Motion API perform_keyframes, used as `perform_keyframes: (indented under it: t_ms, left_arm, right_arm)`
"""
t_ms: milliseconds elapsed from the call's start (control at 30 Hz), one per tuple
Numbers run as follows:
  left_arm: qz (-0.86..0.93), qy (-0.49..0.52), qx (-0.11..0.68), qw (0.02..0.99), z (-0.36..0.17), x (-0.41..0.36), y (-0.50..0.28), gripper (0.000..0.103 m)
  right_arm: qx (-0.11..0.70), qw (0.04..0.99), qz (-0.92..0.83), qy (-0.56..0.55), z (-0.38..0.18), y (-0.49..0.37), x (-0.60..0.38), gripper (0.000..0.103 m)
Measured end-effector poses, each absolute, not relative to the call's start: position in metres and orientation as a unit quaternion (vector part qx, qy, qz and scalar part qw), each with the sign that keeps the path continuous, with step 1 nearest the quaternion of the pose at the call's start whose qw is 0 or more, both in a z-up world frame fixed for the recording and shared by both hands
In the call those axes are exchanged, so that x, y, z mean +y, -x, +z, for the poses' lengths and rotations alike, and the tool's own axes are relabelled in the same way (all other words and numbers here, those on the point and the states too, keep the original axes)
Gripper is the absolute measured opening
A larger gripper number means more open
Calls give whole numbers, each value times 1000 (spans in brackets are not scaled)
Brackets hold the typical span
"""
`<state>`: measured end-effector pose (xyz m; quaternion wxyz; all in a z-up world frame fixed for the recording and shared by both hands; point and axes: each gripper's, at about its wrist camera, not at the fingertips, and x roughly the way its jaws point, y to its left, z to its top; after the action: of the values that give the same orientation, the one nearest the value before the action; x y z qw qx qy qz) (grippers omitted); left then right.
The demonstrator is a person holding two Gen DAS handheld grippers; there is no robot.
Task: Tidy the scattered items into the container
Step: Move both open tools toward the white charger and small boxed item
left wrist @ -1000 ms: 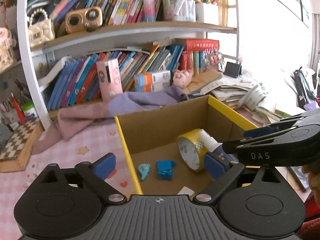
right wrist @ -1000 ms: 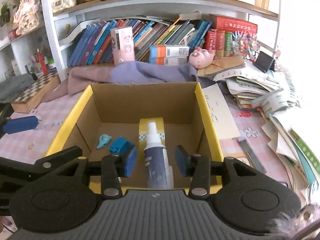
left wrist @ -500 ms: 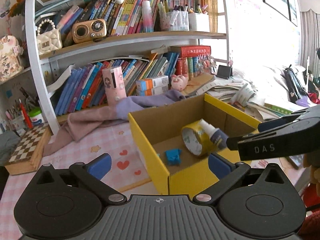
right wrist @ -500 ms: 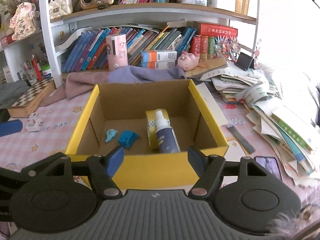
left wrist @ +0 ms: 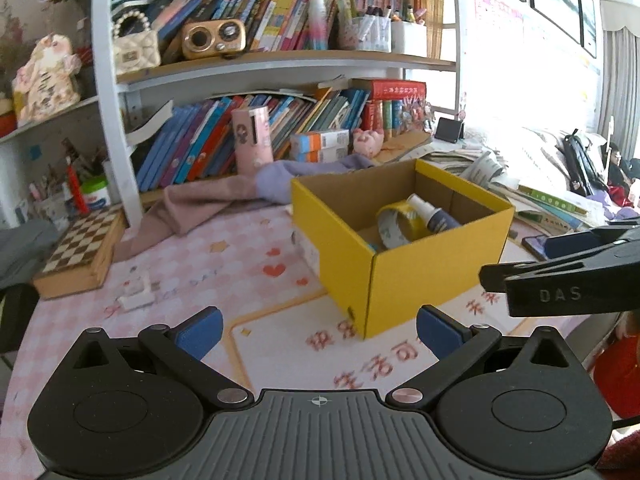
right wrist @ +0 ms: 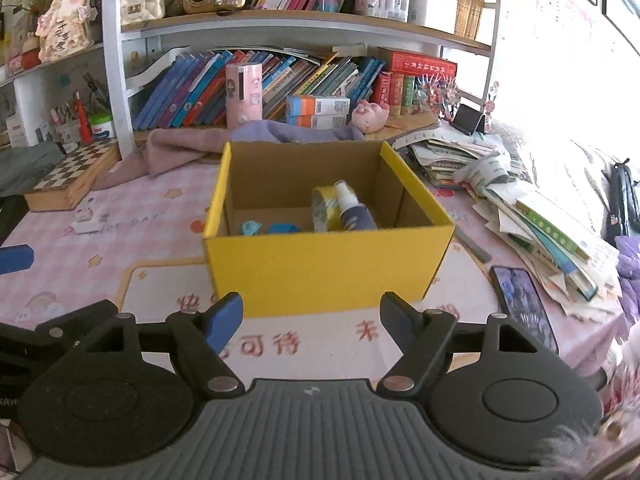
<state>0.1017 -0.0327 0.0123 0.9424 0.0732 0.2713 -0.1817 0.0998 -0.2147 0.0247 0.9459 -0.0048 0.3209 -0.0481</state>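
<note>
Inside the yellow cardboard box [right wrist: 328, 268] lie the tidied items: a roll of yellow tape [right wrist: 326, 208] standing on edge near the box's middle, a dark blue spray bottle [right wrist: 354, 210] with a white nozzle leaning against that roll, and 2 small blue pieces [right wrist: 266, 227] on the box floor toward its left wall. The box sits open-topped on the bench [right wrist: 120, 240], which is covered with a pink patterned mat. Behind the box a purple cloth [right wrist: 188, 146] is bunched at the foot of a white bookshelf [right wrist: 116, 60] packed with books. Right of the box a stack of papers [right wrist: 532, 208] spreads out, and a phone [right wrist: 522, 308] lies face up off the box's near right corner. Left of the box, well apart, sits a chessboard case [right wrist: 70, 178] with a small white object [right wrist: 84, 222] nearer to the box.

In front of the box, the right claw [right wrist: 312, 316] is opening, its blue pads spread with nothing between them. The left claw [left wrist: 318, 326] also stands spread and empty, off the box's near left corner, with the right claw's black arm showing at the edge of its view.
</note>
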Motion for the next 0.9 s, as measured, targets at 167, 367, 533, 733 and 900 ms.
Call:
perform_keyframes:
  t_ms: [167, 367, 533, 733, 900]
  left_arm:
    - [-169, -65, 280, 943, 10, -5, -83, 103]
    - [-147, -59, 300, 941, 4, 27, -62, 103]
    - [-128, -60, 312, 940, 1, 48, -49, 103]
    - [-92, -55, 319, 942, 0, 74, -36, 103]
    - [-48, -35, 321, 945, 3, 101, -29, 103]
  right_arm:
    - [327, 944, -46, 3, 19, -76, -190, 76]
    - [342, 939, -28, 9, 10, -56, -158, 80]
    - [361, 933, -6, 18, 3, -48, -131, 85]
    - [369, 928, 26, 35, 2, -46, -101, 86]
    - [363, 928, 60, 51, 7, -48, -78, 88]
